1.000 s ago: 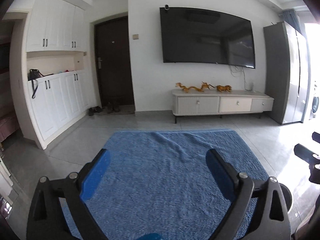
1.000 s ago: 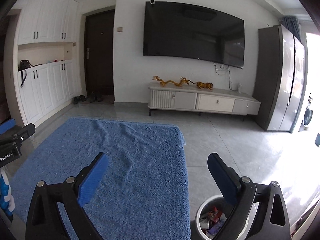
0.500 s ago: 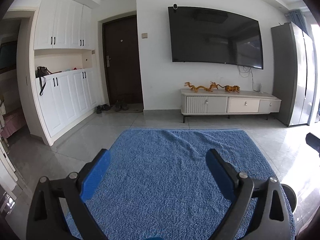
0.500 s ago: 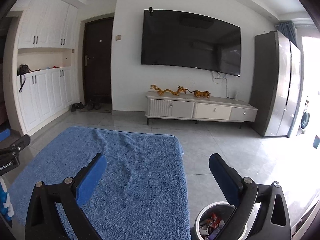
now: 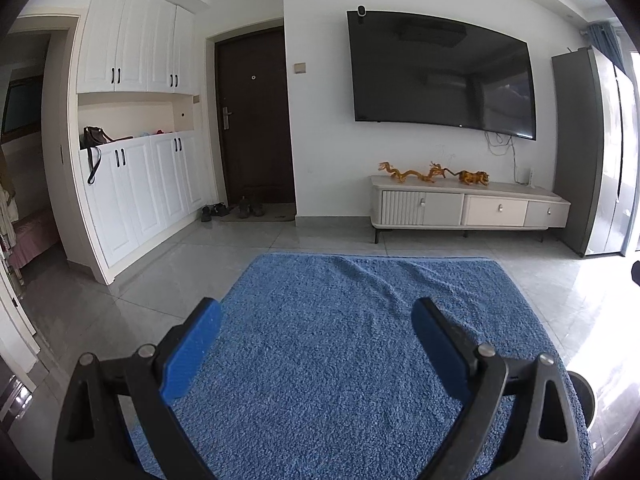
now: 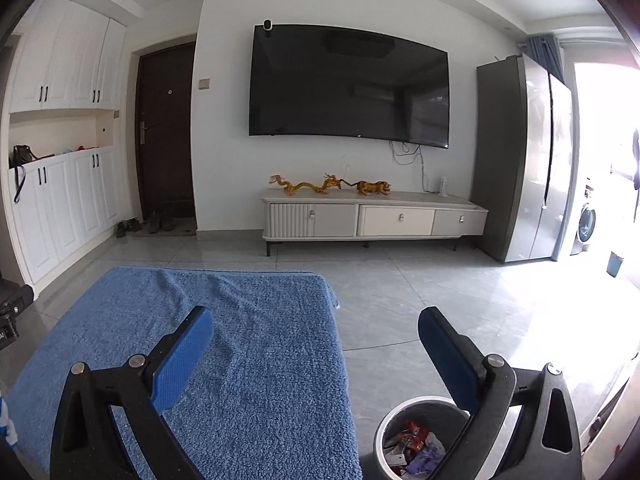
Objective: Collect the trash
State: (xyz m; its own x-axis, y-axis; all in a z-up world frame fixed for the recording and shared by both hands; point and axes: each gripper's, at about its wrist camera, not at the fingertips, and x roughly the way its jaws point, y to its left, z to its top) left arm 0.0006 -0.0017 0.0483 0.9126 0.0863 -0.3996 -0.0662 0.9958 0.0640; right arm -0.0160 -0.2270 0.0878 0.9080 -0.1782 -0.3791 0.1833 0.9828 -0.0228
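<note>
Left tool (image 5: 316,316): held above the blue rug (image 5: 340,360), its two blue-padded fingers spread wide with nothing between them.
Right tool (image 6: 314,326): fingers likewise wide apart and empty, poised over the rug's right edge and the tiled floor (image 6: 420,300).
Trash bin (image 6: 400,412): one round grey bin on the floor just beside the rug's right edge, at the lower right of the right wrist view; the right finger crosses in front of its rim.
Trash: crumpled wrappers (image 6: 414,442), red, white and purple, lie inside the bin; their number cannot be told.
Bin in left view: only a dark curved rim (image 5: 582,396) shows at the rug's right side.
Rug: one, blue, wrinkled near its far edge, no loose item visible on it.
Far wall: one large dark television (image 6: 348,84) with a small white camera (image 6: 268,26) on its top edge.
TV cabinet (image 6: 374,216): one low white unit with three drawer fronts, carrying golden dragon and tiger figures (image 6: 328,186).
Entrance: one dark door (image 5: 254,120), several shoes (image 5: 232,209) on the floor by it.
Left side: white cupboards (image 5: 136,120), one brown handbag (image 5: 96,136) in the open niche.
Right side: one tall grey refrigerator (image 6: 520,160); a washing machine (image 6: 586,220) beyond it.
Writing: none readable.
</note>
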